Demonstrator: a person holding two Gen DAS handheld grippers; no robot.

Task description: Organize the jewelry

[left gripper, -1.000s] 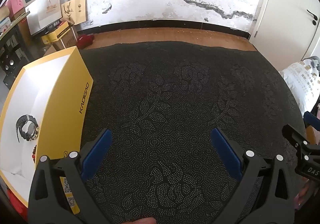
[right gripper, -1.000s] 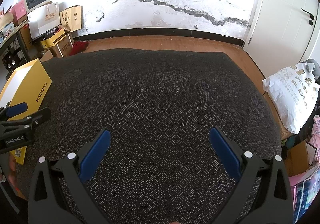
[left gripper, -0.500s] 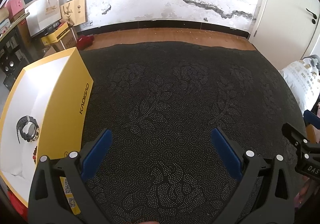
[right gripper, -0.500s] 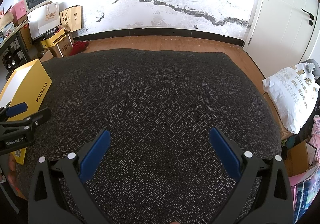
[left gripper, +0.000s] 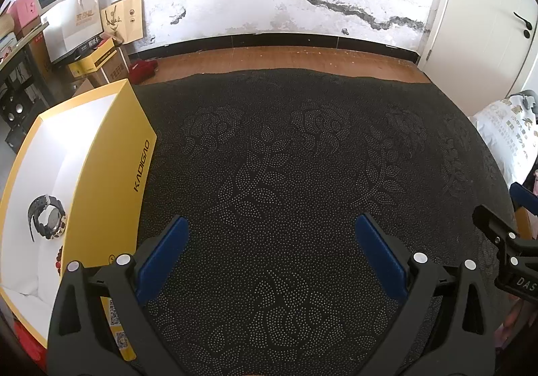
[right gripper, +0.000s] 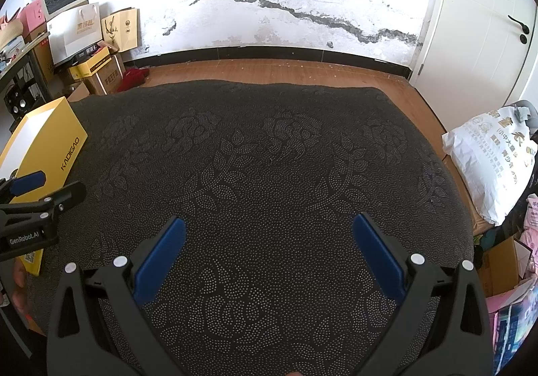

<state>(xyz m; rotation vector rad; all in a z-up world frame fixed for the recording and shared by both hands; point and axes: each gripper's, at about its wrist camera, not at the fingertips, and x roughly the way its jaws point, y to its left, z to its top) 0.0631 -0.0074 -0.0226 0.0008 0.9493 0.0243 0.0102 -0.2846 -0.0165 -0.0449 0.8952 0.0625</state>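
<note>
An open yellow box (left gripper: 111,174) with a white inside stands on the left of a dark patterned mat (left gripper: 285,174). A black and grey wristwatch (left gripper: 46,216) lies inside it, with a dark red beaded piece (left gripper: 59,258) just below, partly hidden by the box wall. My left gripper (left gripper: 270,228) is open and empty above the mat, right of the box. My right gripper (right gripper: 269,230) is open and empty over the mat's middle. The box also shows in the right wrist view (right gripper: 47,147).
Cardboard boxes and paper bags (left gripper: 87,26) stack by the far left wall. A white sack (right gripper: 491,161) lies off the mat's right edge. A white door (right gripper: 484,23) is at the far right. Wooden floor (right gripper: 269,70) runs behind the mat.
</note>
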